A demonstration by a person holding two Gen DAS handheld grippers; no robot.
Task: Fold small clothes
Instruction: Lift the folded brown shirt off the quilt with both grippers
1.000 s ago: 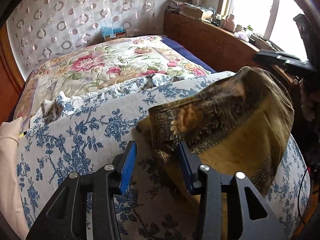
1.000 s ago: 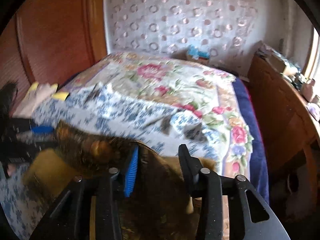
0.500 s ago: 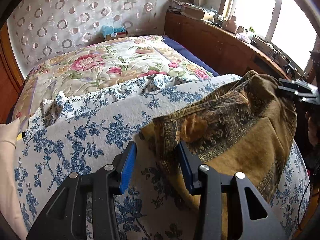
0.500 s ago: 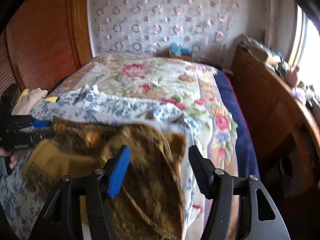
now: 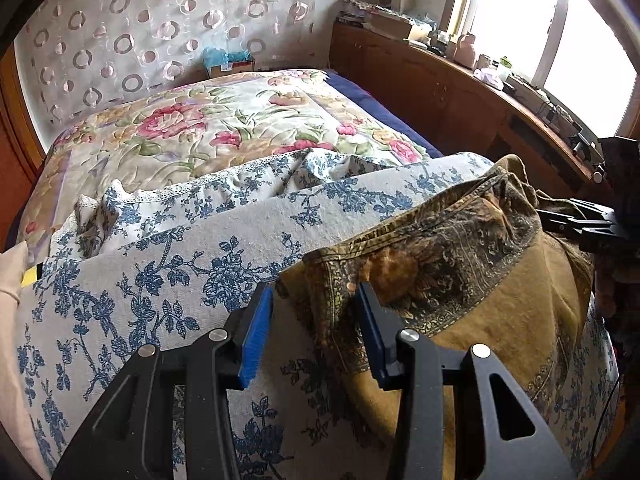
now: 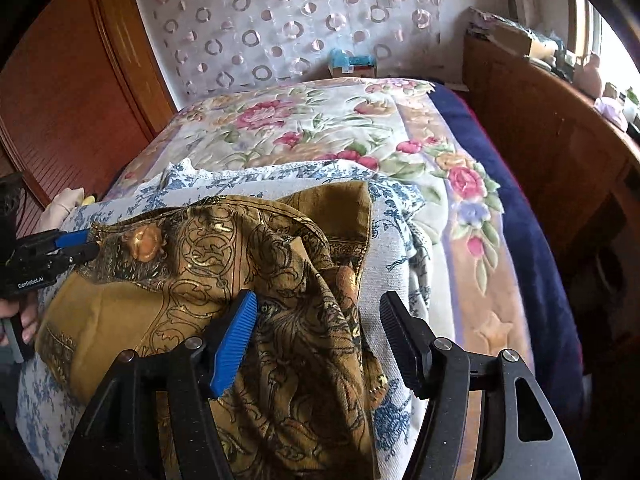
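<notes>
A brown and gold patterned garment (image 5: pixel 460 264) lies rumpled on the blue-flowered sheet (image 5: pixel 168 280) at the near end of the bed. My left gripper (image 5: pixel 312 320) stands open, with the garment's left corner lying between its jaws and resting against the right pad. In the right wrist view the same garment (image 6: pixel 256 256) is heaped under my right gripper (image 6: pixel 316 320), whose jaws stand wide open over the folds without pressing on them. The left gripper (image 6: pixel 90 246) shows at that view's left edge, at the garment's corner. The right gripper (image 5: pixel 560 222) shows at the far right, beside the cloth.
A floral quilt (image 5: pixel 224 128) covers the far part of the bed. A wooden cabinet (image 5: pixel 440 92) with clutter runs along the right under a bright window. A wooden panel (image 6: pixel 72 92) stands on the left. A pale cloth (image 5: pixel 12 272) lies at the sheet's left edge.
The right gripper has opened, come down and let go of the garment. The garment's right side, held up before, has dropped onto the sheet. The left gripper has stayed put.
</notes>
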